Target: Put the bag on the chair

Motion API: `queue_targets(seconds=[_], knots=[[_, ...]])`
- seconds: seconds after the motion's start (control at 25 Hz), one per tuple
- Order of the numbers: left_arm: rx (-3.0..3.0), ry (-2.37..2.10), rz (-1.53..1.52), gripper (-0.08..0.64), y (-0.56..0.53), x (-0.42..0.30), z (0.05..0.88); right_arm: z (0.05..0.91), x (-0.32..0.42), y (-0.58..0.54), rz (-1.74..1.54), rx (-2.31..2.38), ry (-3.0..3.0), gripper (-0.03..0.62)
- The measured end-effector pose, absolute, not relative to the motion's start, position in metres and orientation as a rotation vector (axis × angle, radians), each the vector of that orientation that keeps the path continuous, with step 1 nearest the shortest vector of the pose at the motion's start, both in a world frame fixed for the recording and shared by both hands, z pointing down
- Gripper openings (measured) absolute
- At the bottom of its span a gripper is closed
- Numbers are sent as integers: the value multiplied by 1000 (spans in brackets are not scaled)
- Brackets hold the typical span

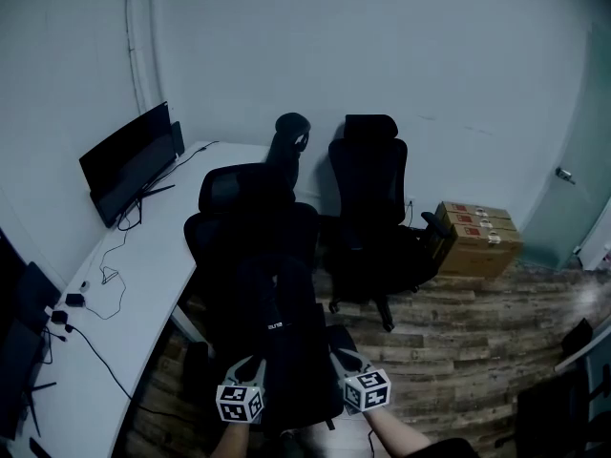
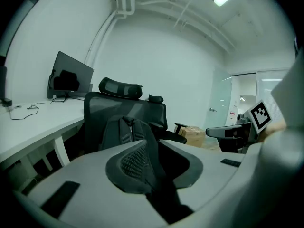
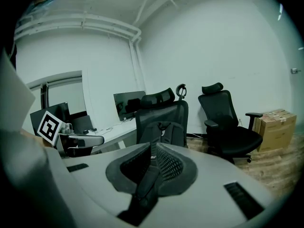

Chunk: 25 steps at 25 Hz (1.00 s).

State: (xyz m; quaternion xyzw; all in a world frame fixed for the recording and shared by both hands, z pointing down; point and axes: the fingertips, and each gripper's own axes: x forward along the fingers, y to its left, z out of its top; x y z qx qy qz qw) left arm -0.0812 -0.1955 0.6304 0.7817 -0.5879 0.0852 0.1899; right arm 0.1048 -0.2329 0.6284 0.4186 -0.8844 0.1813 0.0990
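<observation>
Black on black in the head view: holds a black fabric backpack (image 1: 291, 332) upright between left gripper (image 1: 250, 375) and right gripper (image 1: 346, 365), both equally near, before the black mesh office chair (image 1: 250, 208) ahead. In the left gripper view, bites shut on a black strap (image 2: 159, 189), pack hanging ahead. In the right gripper view, pinches a second black strap (image 3: 146, 179), chair beyond.
</observation>
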Motion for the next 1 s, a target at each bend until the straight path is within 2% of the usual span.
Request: queue_targets(seconds=[0.2,0.6,1.0], knots=[[2227,-1689,243,40,-151,-58,614,609,122,-188,535,1240,-2669,64],[2294,-1733,167,25,-59,-22,570,593,155,-94,506,1222,-2720,64],[2291,-1690,150,20,25,18,580,592,197,-10,522,1242,-2724,61]])
